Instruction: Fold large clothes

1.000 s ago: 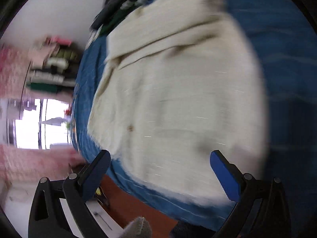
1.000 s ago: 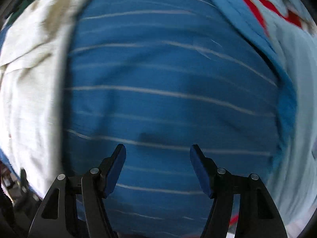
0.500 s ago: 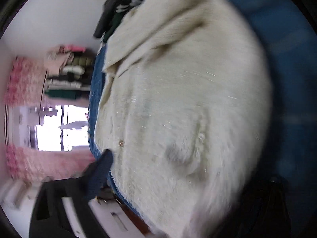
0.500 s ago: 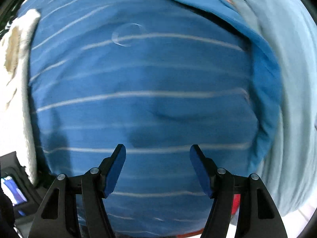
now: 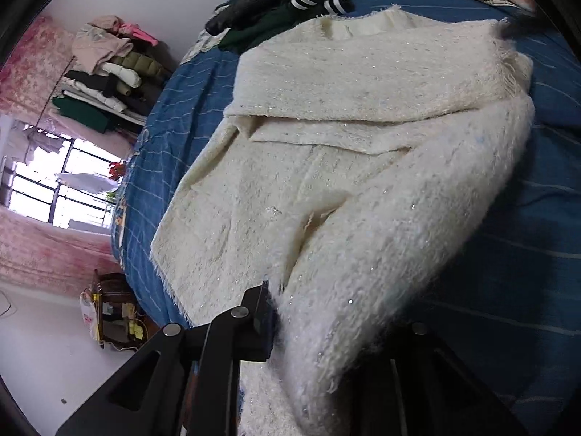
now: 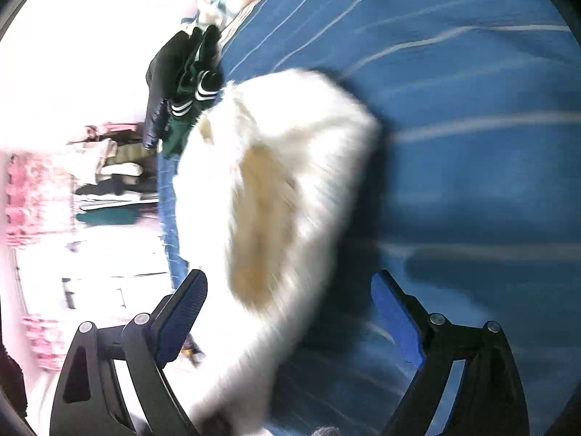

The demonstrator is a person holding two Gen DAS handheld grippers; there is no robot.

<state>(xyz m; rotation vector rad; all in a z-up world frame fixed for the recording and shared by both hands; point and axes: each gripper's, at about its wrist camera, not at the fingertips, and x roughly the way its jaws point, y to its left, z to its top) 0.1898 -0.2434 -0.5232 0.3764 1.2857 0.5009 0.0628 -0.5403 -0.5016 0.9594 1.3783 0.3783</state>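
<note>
A large cream fuzzy sweater lies spread on the blue striped bedsheet. My left gripper is shut on a fold of the sweater at its near edge and lifts that fold off the bed. The right finger is hidden under the fabric. In the right wrist view the sweater shows blurred and overexposed. My right gripper is open with the sweater's near part between its spread fingers, not gripped.
Dark clothes with white stripes lie at the bed's far end, also in the right wrist view. A stack of folded clothes stands by the wall. A window and a small wooden cabinet are left.
My left gripper has closed on the sweater's near edge and raised it. My right gripper has swung left from the bare sheet toward the sweater and stayed open.
</note>
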